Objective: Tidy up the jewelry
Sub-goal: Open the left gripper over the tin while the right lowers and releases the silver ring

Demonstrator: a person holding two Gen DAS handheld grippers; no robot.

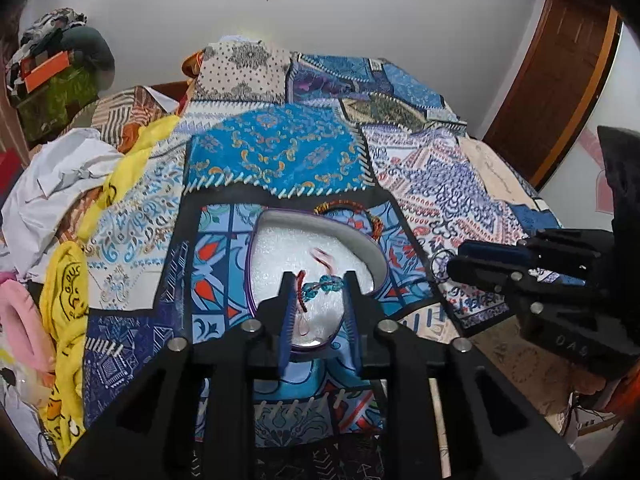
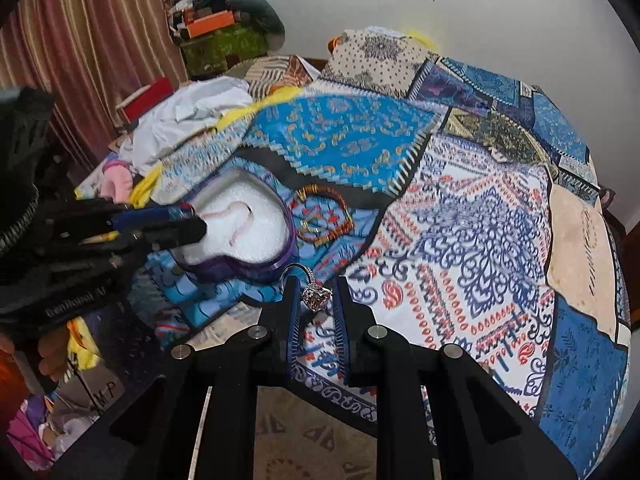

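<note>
A heart-shaped purple box [image 1: 376, 258] with white foam lining lies on the patchwork bedspread; it also shows in the right wrist view [image 2: 256, 270]. My left gripper [image 1: 318, 286] hovers over the box, shut on a teal beaded bracelet [image 1: 326, 283] with a red strand. My right gripper [image 2: 315, 290] is shut on a silver ring with a large stone [image 2: 316, 297], just right of the box. The ring's band [image 1: 440, 260] sticks out of the right gripper in the left view. Red-and-gold bangles [image 2: 322, 216] lie on the bedspread behind the box.
A pile of white, yellow and pink clothes [image 1: 60, 208] lies at the bed's left side. A green box with stacked things [image 2: 224, 46] stands by the wall. A wooden door [image 1: 556, 80] is at the right. The bed's near edge [image 2: 344, 400] runs under my right gripper.
</note>
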